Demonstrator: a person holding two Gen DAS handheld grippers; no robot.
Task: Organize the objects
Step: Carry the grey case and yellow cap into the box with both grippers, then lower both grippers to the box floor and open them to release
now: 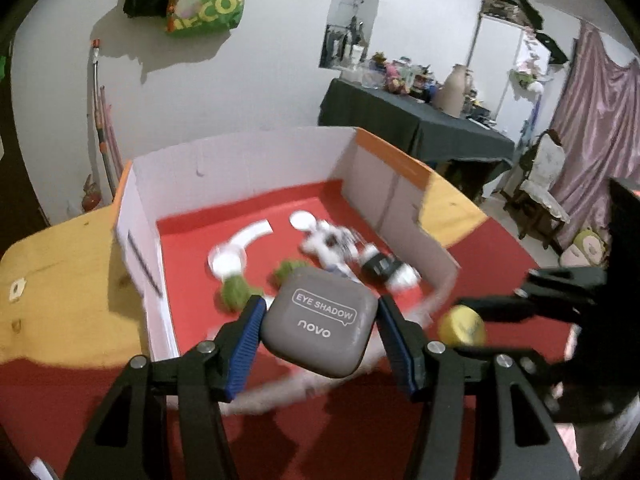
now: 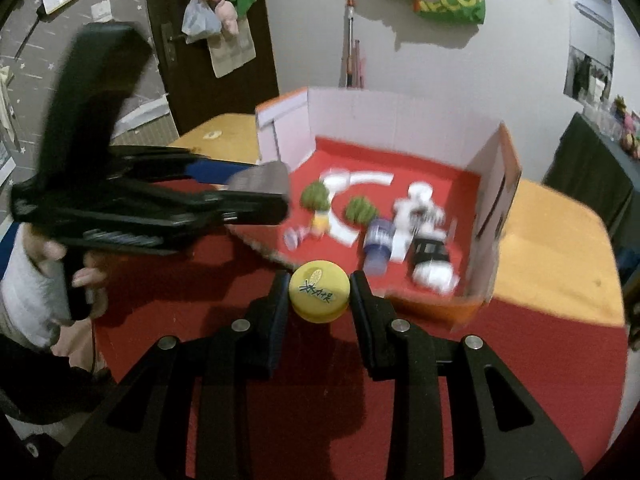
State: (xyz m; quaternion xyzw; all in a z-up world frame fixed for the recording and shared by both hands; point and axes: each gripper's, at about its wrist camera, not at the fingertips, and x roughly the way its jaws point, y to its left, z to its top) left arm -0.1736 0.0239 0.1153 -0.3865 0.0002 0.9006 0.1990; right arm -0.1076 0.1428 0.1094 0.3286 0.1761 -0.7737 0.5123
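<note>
My left gripper (image 1: 320, 320) is shut on a grey "EYE SHADOW novo" case (image 1: 320, 322) and holds it over the near edge of an open cardboard box (image 1: 240, 160) with a red floor. My right gripper (image 2: 320, 294) is shut on a round yellow tin (image 2: 319, 295) just in front of the same box (image 2: 400, 116). The tin also shows in the left wrist view (image 1: 462, 326), and the case in the right wrist view (image 2: 260, 178). Inside the box lie two green plush pieces (image 2: 316, 196), a white toy robot (image 2: 418, 210) and a small blue-white jar (image 2: 378, 240).
The box stands on a table with a red cloth (image 2: 520, 360) over an orange top (image 2: 560, 248). A dark-clothed table (image 1: 420, 120) with clutter, a chair (image 1: 544, 184) and a pink curtain (image 1: 600, 140) stand behind. A green bag (image 1: 212, 0) hangs on the wall.
</note>
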